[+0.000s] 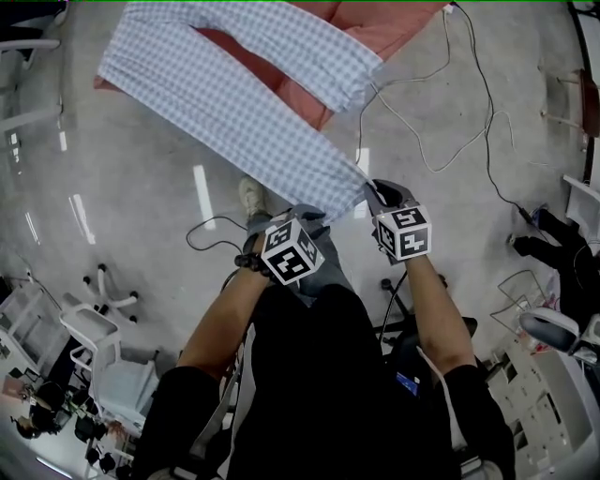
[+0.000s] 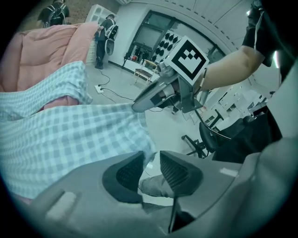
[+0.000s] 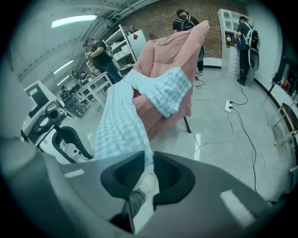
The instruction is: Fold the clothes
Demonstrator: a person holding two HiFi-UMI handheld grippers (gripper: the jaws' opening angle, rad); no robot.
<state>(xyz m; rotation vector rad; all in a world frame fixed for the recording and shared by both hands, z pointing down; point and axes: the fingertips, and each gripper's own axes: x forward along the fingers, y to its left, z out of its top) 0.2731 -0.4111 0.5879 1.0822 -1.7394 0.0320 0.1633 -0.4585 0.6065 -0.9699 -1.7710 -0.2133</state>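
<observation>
Light blue checked trousers [image 1: 234,103] lie over a pink-covered table [image 1: 375,28]; one leg stretches through the air down to both grippers. My right gripper [image 1: 368,190] is shut on that leg's hem, and the cloth [image 3: 125,121] runs straight into the narrow slot between its pads [image 3: 149,162]. My left gripper [image 1: 314,214] sits just left of it. In the left gripper view the hem corner [image 2: 148,155] hangs between the tips [image 2: 150,162] with a gap beside it, jaws slightly open. The right gripper [image 2: 137,106] also shows there, clamped on the fabric [image 2: 70,139].
Cables [image 1: 441,141] and a power strip [image 3: 227,106] lie on the glossy floor right of the table. White chairs [image 1: 103,356] stand at lower left, a black chair base [image 2: 195,144] near my legs. My shoe [image 1: 251,197] is under the cloth. People stand far off [image 3: 244,46].
</observation>
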